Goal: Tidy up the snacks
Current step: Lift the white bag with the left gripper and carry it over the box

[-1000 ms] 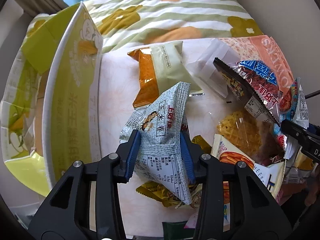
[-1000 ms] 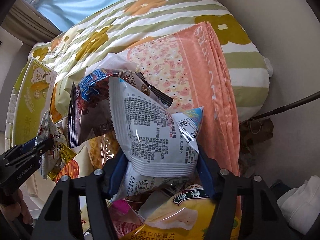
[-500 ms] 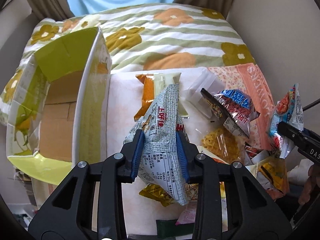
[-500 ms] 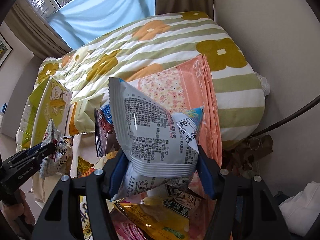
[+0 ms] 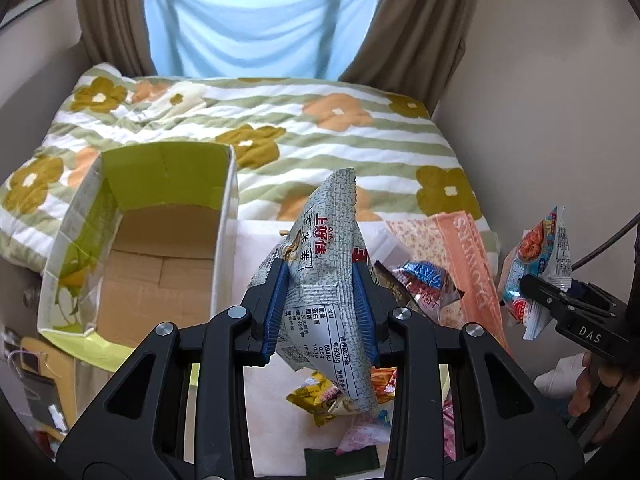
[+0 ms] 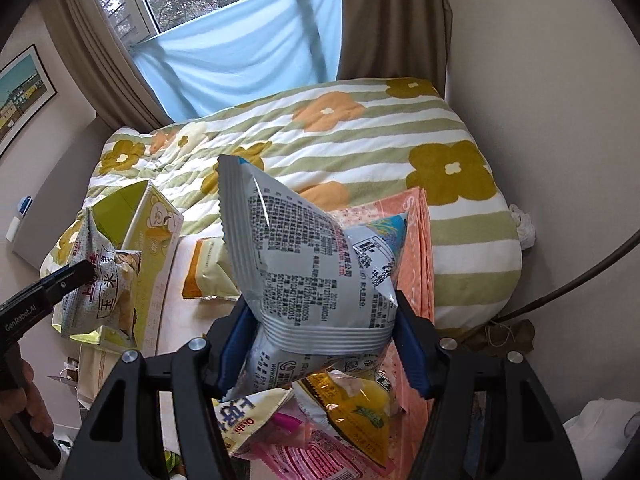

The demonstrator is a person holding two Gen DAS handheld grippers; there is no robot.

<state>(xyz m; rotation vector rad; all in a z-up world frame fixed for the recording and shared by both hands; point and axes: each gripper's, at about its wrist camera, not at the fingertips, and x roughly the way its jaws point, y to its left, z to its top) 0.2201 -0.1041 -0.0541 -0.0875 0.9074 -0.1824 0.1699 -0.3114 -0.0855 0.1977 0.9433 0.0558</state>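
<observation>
My left gripper (image 5: 320,312) is shut on a grey speckled snack bag (image 5: 324,268) and holds it up above the snack pile, just right of the open green cardboard box (image 5: 224,240). That bag also shows in the right wrist view (image 6: 104,284). My right gripper (image 6: 320,344) is shut on a white snack bag with black print (image 6: 304,264), lifted above the pile. In the left wrist view this bag (image 5: 536,268) hangs at the far right, its front red and blue.
More snack packets (image 5: 344,396) lie on a white cloth (image 5: 260,240) on the flowered bed (image 5: 280,120). An orange-and-cream packet (image 6: 204,272) lies near the box. A pink floral cloth (image 5: 460,248) lies right. Curtains and a window stand behind.
Both grippers have risen with their bags, well above the pile. The view now takes in the whole bed, the window and the inside of the box.
</observation>
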